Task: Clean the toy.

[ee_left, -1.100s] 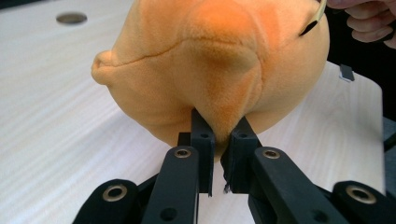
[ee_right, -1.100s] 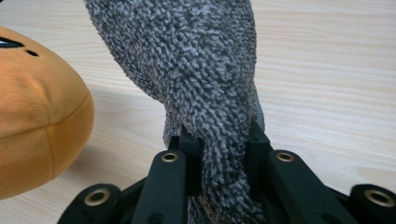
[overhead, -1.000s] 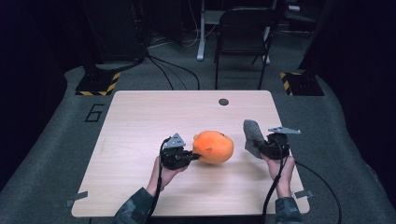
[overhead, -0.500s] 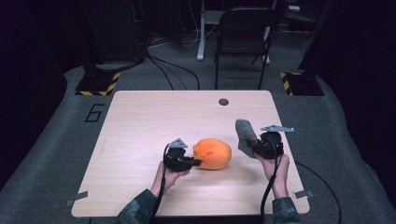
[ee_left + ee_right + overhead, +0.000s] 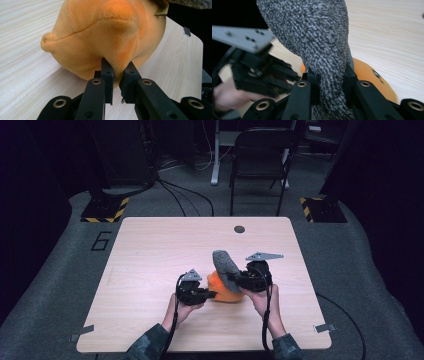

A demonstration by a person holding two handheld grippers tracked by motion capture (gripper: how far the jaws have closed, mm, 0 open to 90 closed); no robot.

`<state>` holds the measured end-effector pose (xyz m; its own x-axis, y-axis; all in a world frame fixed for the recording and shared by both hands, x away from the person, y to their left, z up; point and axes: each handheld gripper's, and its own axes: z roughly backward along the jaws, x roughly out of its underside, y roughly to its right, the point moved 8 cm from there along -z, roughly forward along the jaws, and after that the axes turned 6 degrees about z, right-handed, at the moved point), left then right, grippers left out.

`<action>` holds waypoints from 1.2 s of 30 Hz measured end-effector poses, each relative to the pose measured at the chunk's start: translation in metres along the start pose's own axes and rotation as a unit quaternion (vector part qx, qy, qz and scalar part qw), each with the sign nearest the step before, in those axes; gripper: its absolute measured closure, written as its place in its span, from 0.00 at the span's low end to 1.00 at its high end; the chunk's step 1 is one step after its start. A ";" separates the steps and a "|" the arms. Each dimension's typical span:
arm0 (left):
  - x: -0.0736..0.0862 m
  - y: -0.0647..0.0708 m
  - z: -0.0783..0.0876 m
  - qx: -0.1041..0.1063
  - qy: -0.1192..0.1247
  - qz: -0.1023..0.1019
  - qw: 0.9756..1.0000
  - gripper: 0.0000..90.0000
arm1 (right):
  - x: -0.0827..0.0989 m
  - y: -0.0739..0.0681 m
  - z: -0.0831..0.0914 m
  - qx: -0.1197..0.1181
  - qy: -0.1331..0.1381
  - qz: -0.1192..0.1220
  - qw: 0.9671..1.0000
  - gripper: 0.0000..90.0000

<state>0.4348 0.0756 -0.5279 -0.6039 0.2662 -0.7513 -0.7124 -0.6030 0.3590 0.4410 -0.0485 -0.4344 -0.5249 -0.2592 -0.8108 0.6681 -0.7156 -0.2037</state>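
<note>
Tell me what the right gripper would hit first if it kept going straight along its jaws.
Probably the orange plush toy: the right gripper, shut on the grey cloth, points over it toward the left gripper. Depth is unclear.

Pale wooden table [image 5: 150,270] with small dark disc [image 5: 239,229] (near far edge), black chair [image 5: 260,155] behind

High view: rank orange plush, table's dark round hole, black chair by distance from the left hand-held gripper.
From the left hand-held gripper:
1. Orange plush, pinched in it, table front.
2. Dark round hole, table's far edge.
3. Black chair, on the floor beyond the table.
</note>
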 end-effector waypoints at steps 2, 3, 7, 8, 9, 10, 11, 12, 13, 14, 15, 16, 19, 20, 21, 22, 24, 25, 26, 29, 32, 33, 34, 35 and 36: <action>0.000 0.002 -0.001 0.002 0.002 -0.004 1.000 0.91 | -0.002 -0.005 -0.003 -0.008 0.009 0.004 1.000 0.83; 0.000 0.003 -0.001 0.001 0.002 -0.009 1.000 0.91 | -0.002 -0.006 -0.005 -0.004 0.007 0.009 1.000 0.83; 0.001 0.004 -0.001 0.003 0.000 -0.015 1.000 0.91 | 0.005 -0.008 -0.021 0.014 -0.017 0.030 0.999 0.83; 0.001 0.004 -0.001 0.004 -0.001 -0.015 1.000 0.91 | 0.009 -0.008 -0.026 0.018 -0.025 0.036 0.999 0.83; 0.002 0.004 -0.002 0.004 -0.001 -0.011 1.000 0.91 | 0.011 -0.008 -0.028 0.025 -0.029 0.045 0.998 0.83; 0.002 0.004 -0.002 0.004 0.000 -0.012 1.000 0.91 | 0.013 -0.008 -0.030 0.029 -0.031 0.051 0.998 0.83; 0.002 0.004 -0.002 0.005 0.000 -0.011 1.000 0.91 | 0.014 -0.008 -0.031 0.032 -0.032 0.057 0.997 0.83; 0.002 0.004 -0.002 0.006 0.000 -0.011 1.000 0.91 | 0.014 -0.008 -0.031 0.039 -0.036 0.067 0.996 0.83; 0.002 0.004 -0.002 0.007 0.001 -0.010 1.000 0.91 | 0.014 -0.007 -0.031 0.040 -0.036 0.070 0.996 0.83; 0.002 0.004 -0.003 0.008 0.002 -0.010 1.000 0.91 | 0.015 -0.006 -0.031 0.044 -0.036 0.073 0.996 0.83; 0.002 0.004 -0.003 0.009 0.002 -0.010 1.000 0.91 | 0.015 -0.006 -0.031 0.045 -0.037 0.071 0.996 0.82; 0.002 0.004 -0.003 0.008 0.002 -0.010 1.000 0.91 | 0.016 -0.005 -0.030 0.045 -0.038 0.069 0.996 0.82; 0.002 0.005 -0.003 0.010 0.004 -0.010 1.000 0.91 | 0.016 0.000 -0.027 0.046 -0.035 0.066 0.996 0.82; 0.002 0.004 -0.003 0.010 0.004 -0.010 1.000 0.91 | 0.016 0.002 -0.025 0.049 -0.035 0.065 0.996 0.81; 0.002 0.005 -0.003 0.012 0.004 -0.007 1.000 0.91 | 0.017 0.004 -0.024 0.053 -0.035 0.061 0.996 0.81; 0.002 0.005 -0.002 0.012 0.002 -0.007 1.000 0.91 | 0.017 0.006 -0.024 0.054 -0.035 0.065 0.996 0.81; 0.002 0.005 -0.002 0.014 0.002 -0.007 1.000 0.91 | 0.018 0.009 -0.022 0.058 -0.036 0.061 0.996 0.81; 0.002 0.005 -0.002 0.014 0.002 -0.007 1.000 0.91 | 0.018 0.009 -0.022 0.058 -0.036 0.061 0.996 0.81; 0.002 0.005 -0.002 0.015 0.002 -0.007 1.000 0.91 | 0.018 0.010 -0.021 0.060 -0.036 0.062 0.996 0.81; 0.002 0.004 -0.002 0.014 0.000 -0.009 1.000 0.91 | 0.020 0.019 -0.018 0.077 -0.039 0.058 0.995 0.81; 0.002 0.004 -0.002 0.011 0.002 -0.008 1.000 0.91 | 0.023 0.028 -0.015 0.080 -0.039 0.048 0.995 0.80; 0.002 0.004 -0.002 0.012 0.001 -0.011 1.000 0.91 | 0.024 0.030 -0.015 0.082 -0.041 0.045 0.995 0.80; 0.002 0.004 -0.002 0.012 0.001 -0.011 1.000 0.91 | 0.024 0.032 -0.014 0.086 -0.041 0.041 0.995 0.80; 0.002 0.004 -0.002 0.012 0.002 -0.009 1.000 0.91 | 0.025 0.034 -0.014 0.088 -0.041 0.043 0.994 0.80; 0.002 0.004 -0.002 0.013 0.001 -0.008 1.000 0.91 | 0.026 0.038 -0.013 0.093 -0.043 0.044 0.994 0.80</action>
<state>0.4315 0.0725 -0.5294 -0.5911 0.2738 -0.7587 -0.7313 -0.5788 0.3609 0.4593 -0.0740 -0.4699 -0.5177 -0.3741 -0.7694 0.6077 -0.7938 -0.0230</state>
